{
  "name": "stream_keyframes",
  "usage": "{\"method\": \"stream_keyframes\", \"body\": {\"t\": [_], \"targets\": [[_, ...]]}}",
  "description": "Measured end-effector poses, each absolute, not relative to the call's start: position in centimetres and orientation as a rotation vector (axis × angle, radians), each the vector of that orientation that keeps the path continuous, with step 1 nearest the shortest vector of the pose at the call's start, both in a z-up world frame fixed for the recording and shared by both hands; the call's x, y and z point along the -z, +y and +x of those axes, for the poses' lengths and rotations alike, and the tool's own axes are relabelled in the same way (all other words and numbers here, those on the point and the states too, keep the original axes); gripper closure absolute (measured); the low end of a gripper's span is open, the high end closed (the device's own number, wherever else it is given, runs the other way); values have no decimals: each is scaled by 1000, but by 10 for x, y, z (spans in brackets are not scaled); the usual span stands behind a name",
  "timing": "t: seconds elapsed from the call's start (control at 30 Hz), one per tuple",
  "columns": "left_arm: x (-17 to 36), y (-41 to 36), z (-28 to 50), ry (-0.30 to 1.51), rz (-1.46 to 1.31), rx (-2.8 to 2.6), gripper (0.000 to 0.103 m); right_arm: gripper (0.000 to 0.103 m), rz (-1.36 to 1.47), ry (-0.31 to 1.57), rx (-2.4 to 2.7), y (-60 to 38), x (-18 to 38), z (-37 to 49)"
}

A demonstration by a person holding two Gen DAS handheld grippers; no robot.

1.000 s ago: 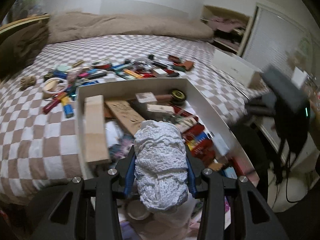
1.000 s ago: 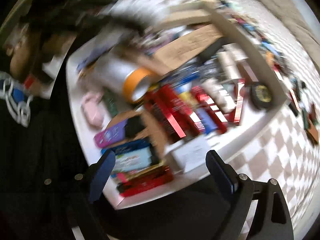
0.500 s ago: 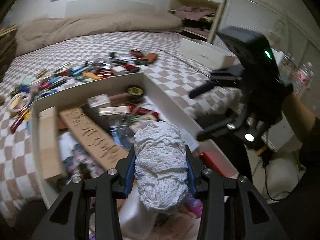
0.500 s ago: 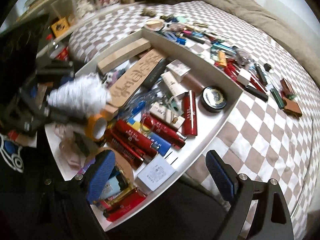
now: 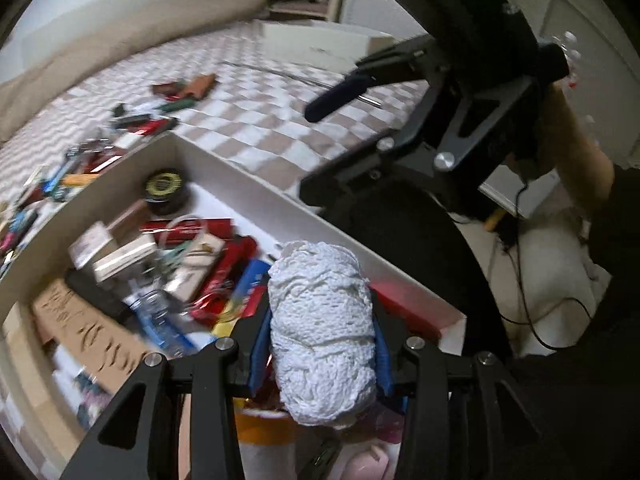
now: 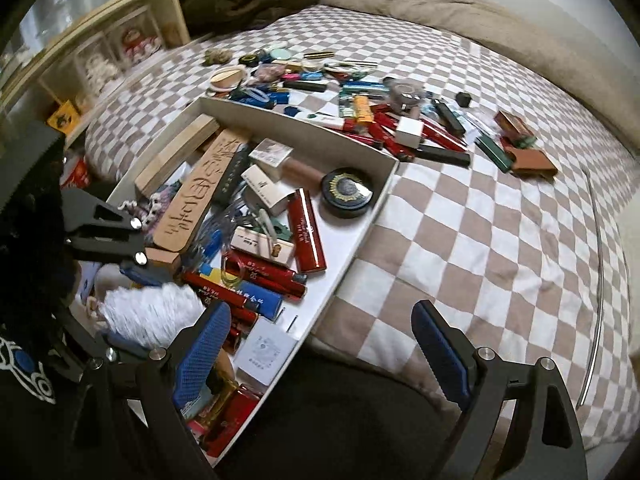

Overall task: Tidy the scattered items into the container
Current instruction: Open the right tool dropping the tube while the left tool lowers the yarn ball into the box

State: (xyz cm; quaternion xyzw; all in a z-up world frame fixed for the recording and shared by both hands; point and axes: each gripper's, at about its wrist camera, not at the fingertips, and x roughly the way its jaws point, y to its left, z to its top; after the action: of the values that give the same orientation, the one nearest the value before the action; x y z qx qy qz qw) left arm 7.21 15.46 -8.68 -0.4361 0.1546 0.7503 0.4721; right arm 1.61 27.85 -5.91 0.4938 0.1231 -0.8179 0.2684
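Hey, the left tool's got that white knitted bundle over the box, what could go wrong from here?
1. The white knitted bundle, held by the left tool, hangs near the white box's near corner; released there, it may tumble off the bed.
2. The box is piled high, so it may roll off the red tubes.
3. The open right tool is close; they might bump.

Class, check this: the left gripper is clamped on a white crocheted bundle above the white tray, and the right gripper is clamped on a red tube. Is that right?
Not quite. The right gripper is open and holds nothing, as the right wrist view shows. The left gripper is indeed clamped on the white crocheted bundle above the white tray.
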Motion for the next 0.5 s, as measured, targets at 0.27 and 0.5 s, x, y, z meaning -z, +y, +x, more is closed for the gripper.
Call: {"method": "stream_keyframes", "body": {"t": [0.27,0.5], "targets": [[97,172,59,401,-1149,-1724,55,11,1336,264,2213,288,63,15],[99,155,51,412,-1195,-1819,23,11,1334,242,2205,286,62,13]]}}
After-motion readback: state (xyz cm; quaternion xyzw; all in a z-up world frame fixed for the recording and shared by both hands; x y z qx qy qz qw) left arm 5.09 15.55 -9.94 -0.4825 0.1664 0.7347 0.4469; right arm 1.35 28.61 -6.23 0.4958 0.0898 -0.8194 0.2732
